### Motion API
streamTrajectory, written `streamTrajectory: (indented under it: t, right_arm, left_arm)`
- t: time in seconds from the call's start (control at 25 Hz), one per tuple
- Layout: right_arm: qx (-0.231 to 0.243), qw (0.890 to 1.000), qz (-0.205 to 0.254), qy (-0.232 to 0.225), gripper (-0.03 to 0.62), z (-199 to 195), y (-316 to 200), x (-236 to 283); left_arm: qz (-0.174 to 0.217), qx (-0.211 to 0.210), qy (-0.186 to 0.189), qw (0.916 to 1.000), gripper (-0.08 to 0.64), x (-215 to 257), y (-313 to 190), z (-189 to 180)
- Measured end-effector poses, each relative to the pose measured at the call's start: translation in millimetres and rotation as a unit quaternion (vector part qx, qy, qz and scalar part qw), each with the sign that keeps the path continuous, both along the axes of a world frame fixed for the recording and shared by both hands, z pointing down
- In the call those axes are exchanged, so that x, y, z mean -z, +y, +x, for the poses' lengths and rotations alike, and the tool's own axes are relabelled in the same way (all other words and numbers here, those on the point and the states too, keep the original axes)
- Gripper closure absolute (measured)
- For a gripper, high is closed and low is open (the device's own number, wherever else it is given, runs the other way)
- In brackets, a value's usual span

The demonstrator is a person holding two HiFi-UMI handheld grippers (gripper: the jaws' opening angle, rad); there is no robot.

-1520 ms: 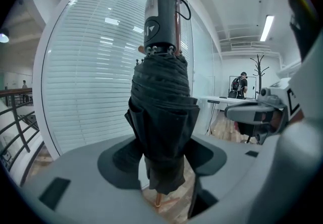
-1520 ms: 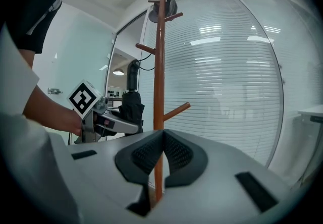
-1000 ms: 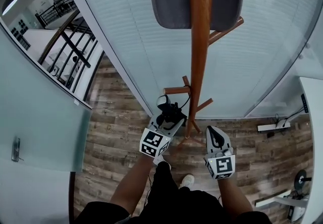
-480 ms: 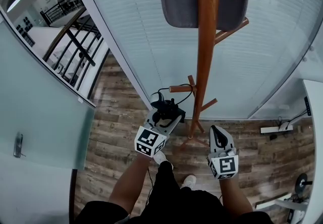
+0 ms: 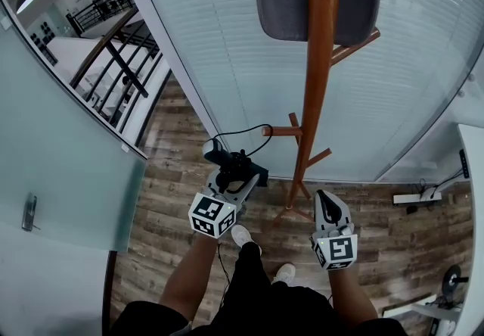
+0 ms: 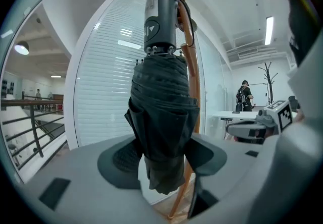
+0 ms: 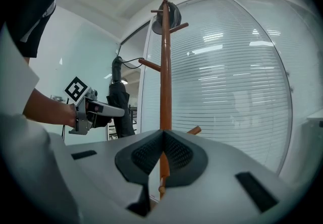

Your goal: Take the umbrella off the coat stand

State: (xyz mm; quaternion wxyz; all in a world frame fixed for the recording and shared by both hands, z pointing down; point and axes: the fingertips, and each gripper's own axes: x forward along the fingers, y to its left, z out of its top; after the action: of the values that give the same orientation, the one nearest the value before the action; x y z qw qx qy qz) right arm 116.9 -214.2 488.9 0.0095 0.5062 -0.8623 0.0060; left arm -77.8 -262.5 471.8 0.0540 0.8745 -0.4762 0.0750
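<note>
Umbrella, black and folded, stands upright in the left gripper, whose jaws are clenched on the bunched fabric near its lower end, one pad on each side. Its grey handle points up and carries a small pale mark, too small to read. In the head view the umbrella sits left of the stand, clear of the pole and above the plank floor. A thin strap arcs from the handle toward the tip of a peg on the stand; I cannot tell whether it is hooked over that tip or only passes beside it. A dark cap hangs at the top of the stand, with pale lettering at its upper edge that is cut off and unreadable. The right gripper is held level and well apart from the umbrella, its jaws clenched together on nothing, the pole showing beyond them. Each gripper's cube bears black-and-white square markers and no words.
</note>
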Motion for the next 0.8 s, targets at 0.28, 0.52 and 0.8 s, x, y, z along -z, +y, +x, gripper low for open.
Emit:
streamTrajectory:
  t: [0.28, 0.52, 0.8]
  right_arm:
    - [0.016, 1.0, -0.006, -0.007, 0.586, -17, 2, -7]
    - [0.025, 1.0, -0.01, -0.005, 0.586, -26, 3, -8]
    - [0.027, 1.0, -0.003, 0.0, 0.586, -27, 4, 3]
  left_arm:
    - [-0.021, 0.023, 0.002, 0.9995, 0.293, -12, 15, -17]
    - [-0.045, 0.02, -0.003, 0.9988, 0.293, -33, 28, -10]
    - [-0.051, -0.015, -0.014, 0.9985, 0.294, -46, 53, 28]
